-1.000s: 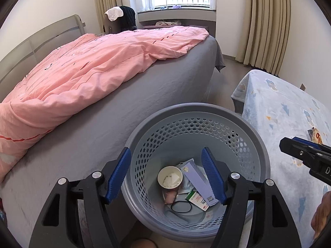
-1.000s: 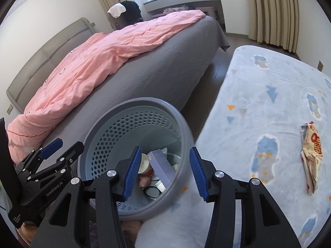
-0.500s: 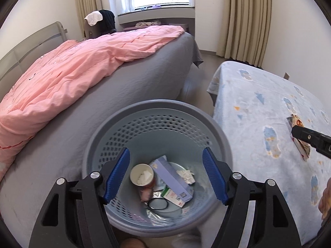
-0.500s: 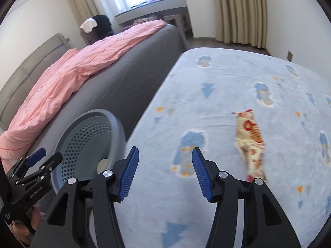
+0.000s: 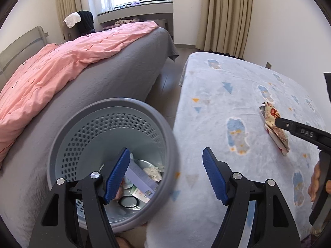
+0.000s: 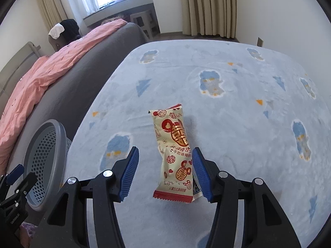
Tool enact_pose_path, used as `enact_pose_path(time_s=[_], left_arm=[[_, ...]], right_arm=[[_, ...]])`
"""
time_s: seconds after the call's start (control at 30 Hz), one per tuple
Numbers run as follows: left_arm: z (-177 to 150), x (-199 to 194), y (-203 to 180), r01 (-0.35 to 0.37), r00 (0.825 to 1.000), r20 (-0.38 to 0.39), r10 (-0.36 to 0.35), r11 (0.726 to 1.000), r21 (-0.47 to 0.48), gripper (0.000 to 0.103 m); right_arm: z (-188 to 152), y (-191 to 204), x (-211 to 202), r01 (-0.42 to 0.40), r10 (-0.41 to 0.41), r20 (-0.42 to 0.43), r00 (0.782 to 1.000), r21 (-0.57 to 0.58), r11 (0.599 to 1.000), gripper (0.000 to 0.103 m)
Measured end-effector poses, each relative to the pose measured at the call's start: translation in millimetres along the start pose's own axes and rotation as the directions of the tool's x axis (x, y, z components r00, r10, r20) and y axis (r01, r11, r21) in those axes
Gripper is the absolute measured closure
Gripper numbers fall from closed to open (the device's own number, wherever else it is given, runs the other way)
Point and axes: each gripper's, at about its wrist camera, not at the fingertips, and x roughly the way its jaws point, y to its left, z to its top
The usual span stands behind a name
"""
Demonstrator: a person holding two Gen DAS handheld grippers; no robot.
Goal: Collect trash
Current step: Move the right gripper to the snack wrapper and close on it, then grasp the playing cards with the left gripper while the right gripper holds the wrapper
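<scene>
A cream and red snack wrapper (image 6: 174,150) lies flat on the light blue blanket (image 6: 227,107). My right gripper (image 6: 165,174) is open, and the wrapper's near end lies between its blue pads, close to the right one. The wrapper also shows in the left wrist view (image 5: 275,128), partly behind the right gripper's finger. My left gripper (image 5: 165,175) is open and empty over the near rim of the grey perforated basket (image 5: 103,122), which holds a box, crumpled paper and other trash. The basket also shows at the left of the right wrist view (image 6: 44,161).
The basket stands between a grey bed with a pink duvet (image 5: 58,62) and the blanket-covered surface. Beige curtains (image 5: 225,14) and a window sill (image 5: 134,14) are at the far wall. A chair with dark clothes (image 5: 82,20) stands beside the bed.
My right gripper swung from the basket across the blanket to the wrapper, which now lies between its pads. My left gripper drifted right, from the basket's middle to its near right rim.
</scene>
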Motion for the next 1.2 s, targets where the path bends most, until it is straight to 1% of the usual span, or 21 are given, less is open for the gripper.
enact_pose_path(time_s=[0.3, 0.33, 0.43, 0.53, 0.57, 0.73, 0.87, 1.03, 1.2], left_arm=[[4, 12, -21, 0.023, 1.000, -0.015, -0.022, 0.999, 0.023, 0.033], [4, 12, -23, 0.024, 1.000, -0.016, -0.023, 0.999, 0.026, 0.033], [4, 14, -28, 0.027, 0.999, -0.021, -0.027, 0.999, 0.033, 0.033], [4, 15, -32, 0.031, 0.999, -0.025, -0.030, 0.999, 0.039, 0.033], [4, 16, -34, 0.033, 0.999, -0.026, -0.032, 0.999, 0.041, 0.033], [6, 16, -51, 0.057, 0.998, -0.027, -0.055, 0.997, 0.060, 0.033], [11, 17, -76, 0.091, 0.996, -0.031, -0.089, 0.992, 0.083, 0.033], [17, 23, -119, 0.155, 0.987, -0.049, -0.150, 0.982, 0.106, 0.033], [21, 37, -162, 0.206, 0.977, -0.086, -0.197, 0.972, 0.115, 0.033]], right_arm=[[0, -6, 20, 0.026, -0.027, -0.043, 0.999, -0.021, 0.999, 0.051], [0, -7, 23, 0.028, -0.029, -0.050, 0.998, -0.020, 0.999, 0.054], [0, -9, 27, 0.024, -0.026, -0.068, 0.997, -0.021, 0.999, 0.067], [-1, -9, 25, 0.020, -0.021, -0.061, 0.998, -0.023, 1.000, 0.068], [0, -9, 24, 0.016, -0.017, -0.056, 0.998, -0.023, 1.000, 0.073], [2, -18, 10, -0.022, 0.022, -0.033, 0.999, 0.015, 1.000, 0.073], [5, -33, -7, -0.032, 0.032, 0.003, 0.999, 0.055, 0.998, 0.073], [8, -59, -27, -0.006, 0.001, 0.048, 0.999, 0.104, 0.995, 0.073], [9, -91, -37, 0.010, -0.021, 0.066, 0.998, 0.163, 0.987, 0.073]])
